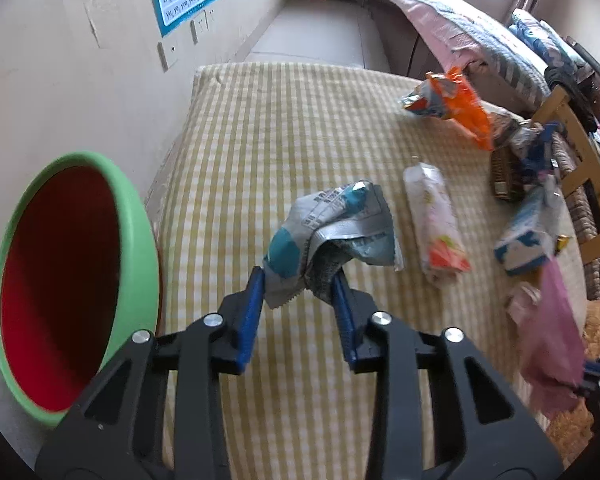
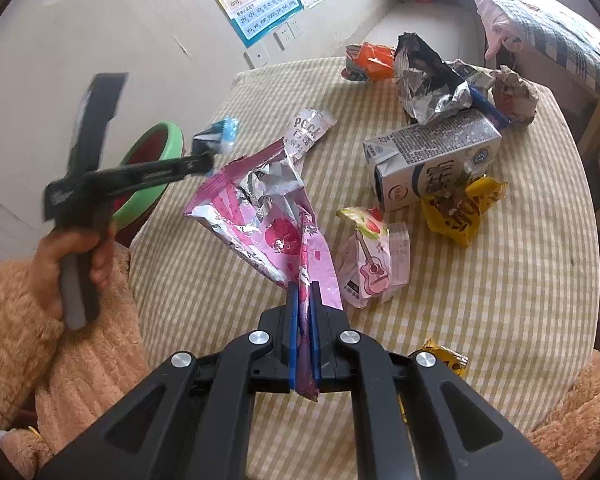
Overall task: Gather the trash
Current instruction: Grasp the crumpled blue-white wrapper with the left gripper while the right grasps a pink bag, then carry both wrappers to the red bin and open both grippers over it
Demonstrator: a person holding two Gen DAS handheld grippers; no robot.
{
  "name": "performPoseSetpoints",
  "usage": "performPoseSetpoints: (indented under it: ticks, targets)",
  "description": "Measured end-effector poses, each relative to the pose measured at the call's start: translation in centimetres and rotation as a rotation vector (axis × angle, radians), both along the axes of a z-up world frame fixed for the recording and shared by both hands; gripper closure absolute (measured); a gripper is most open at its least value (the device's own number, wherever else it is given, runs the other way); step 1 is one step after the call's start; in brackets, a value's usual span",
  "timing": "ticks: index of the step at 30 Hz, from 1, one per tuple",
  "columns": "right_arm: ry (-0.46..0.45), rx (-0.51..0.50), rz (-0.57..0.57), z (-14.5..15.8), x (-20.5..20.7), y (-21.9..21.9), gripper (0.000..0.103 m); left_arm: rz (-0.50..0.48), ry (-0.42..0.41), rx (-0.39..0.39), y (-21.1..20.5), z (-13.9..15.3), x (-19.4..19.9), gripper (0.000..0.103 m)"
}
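Observation:
My left gripper (image 1: pixel 300 286) is shut on a crumpled blue and white wrapper (image 1: pixel 332 236) and holds it above the checked tablecloth (image 1: pixel 284 144), right of a green bin with a red inside (image 1: pixel 60 280). My right gripper (image 2: pixel 304 300) is shut on a pink foil wrapper (image 2: pixel 260 216) and holds it above the table. The left gripper (image 2: pixel 204 160) and its blue wrapper (image 2: pixel 220 130) also show in the right wrist view, near the bin (image 2: pixel 156 148). The pink wrapper (image 1: pixel 552 328) shows at the right in the left wrist view.
Loose trash lies on the table: a milk carton (image 2: pixel 432 156), a yellow wrapper (image 2: pixel 460 208), a pink guitar packet (image 2: pixel 372 264), a silver and black bag (image 2: pixel 428 84), an orange wrapper (image 2: pixel 372 60), a white pouch (image 1: pixel 432 220). A wall is at the left, a wooden chair (image 1: pixel 580 168) at the right.

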State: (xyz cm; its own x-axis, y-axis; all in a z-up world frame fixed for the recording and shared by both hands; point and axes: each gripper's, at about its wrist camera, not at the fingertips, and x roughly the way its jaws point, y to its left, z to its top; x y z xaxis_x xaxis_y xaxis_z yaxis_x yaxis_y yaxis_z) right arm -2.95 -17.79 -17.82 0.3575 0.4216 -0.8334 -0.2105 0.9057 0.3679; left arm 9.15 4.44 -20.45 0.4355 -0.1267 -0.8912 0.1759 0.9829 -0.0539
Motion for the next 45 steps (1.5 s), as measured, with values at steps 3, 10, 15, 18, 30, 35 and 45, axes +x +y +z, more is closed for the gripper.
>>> performPoseSetpoints:
  ticks: [3,10,15,18,30,35,45]
  targets:
    - [-0.006,0.004,0.000,0.2,0.0,0.1,0.098,-0.012,-0.039,-0.018,-0.3,1.6,-2.1,0.071]
    - [-0.008,-0.001,0.004,0.2,0.0,0.3,0.098,0.017,-0.121,0.004,0.0,3.8,-6.2,0.071]
    - [0.000,-0.002,-0.004,0.0,0.1,0.1,0.098,0.086,-0.108,-0.031,1.7,4.3,-6.8,0.071]
    - [-0.005,-0.015,0.013,0.0,0.2,0.5,0.098,0.127,-0.131,-0.045,2.9,5.1,-6.7,0.071]
    - [-0.045,-0.016,0.047,1.6,1.4,2.5,0.098,0.183,-0.171,-0.033,4.7,6.3,-7.0,0.071]
    - [-0.064,0.015,0.078,2.9,2.5,4.8,0.098,0.202,-0.175,-0.037,5.3,6.4,-7.2,0.071]
    - [-0.102,0.039,0.122,5.5,4.4,8.5,0.098,0.223,-0.159,-0.052,6.0,5.9,-7.3,0.071]
